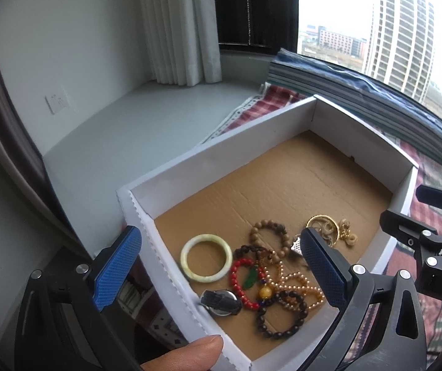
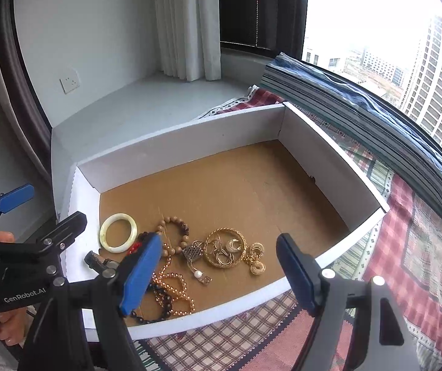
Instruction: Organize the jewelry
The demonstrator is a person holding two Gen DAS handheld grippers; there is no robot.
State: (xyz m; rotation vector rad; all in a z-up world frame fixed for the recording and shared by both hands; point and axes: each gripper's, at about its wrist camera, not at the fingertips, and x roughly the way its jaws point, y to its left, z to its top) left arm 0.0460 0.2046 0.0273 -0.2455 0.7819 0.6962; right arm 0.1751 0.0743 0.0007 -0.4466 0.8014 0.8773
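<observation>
A white-walled cardboard box (image 2: 174, 142) with a brown floor sits on a checked cloth (image 2: 422, 247) on a window ledge. All the jewelry lies heaped in the box's near left corner.

Going left to right in the right wrist view: the left gripper (image 1: 221, 262) hangs over the box's left edge, its blue-padded fingers (image 1: 117, 270) spread wide with nothing between them. Below it lie a pale jade bangle (image 2: 118, 232) close to the left wall, a black-strapped watch (image 1: 221, 302) near the front left corner, a red bead bracelet (image 1: 242, 278), a brown wooden bead bracelet (image 2: 174, 233), a dark bead bracelet (image 1: 282, 313) and a gold bead strand (image 2: 173, 290), overlapping one another. Further right rests a large gold ring bangle (image 2: 224, 248) with small gold earrings (image 2: 256, 259) just beside it.

The right gripper (image 2: 218, 278) hovers over the box's near edge, its fingers likewise wide apart and empty. The far half of the box floor is bare.
</observation>
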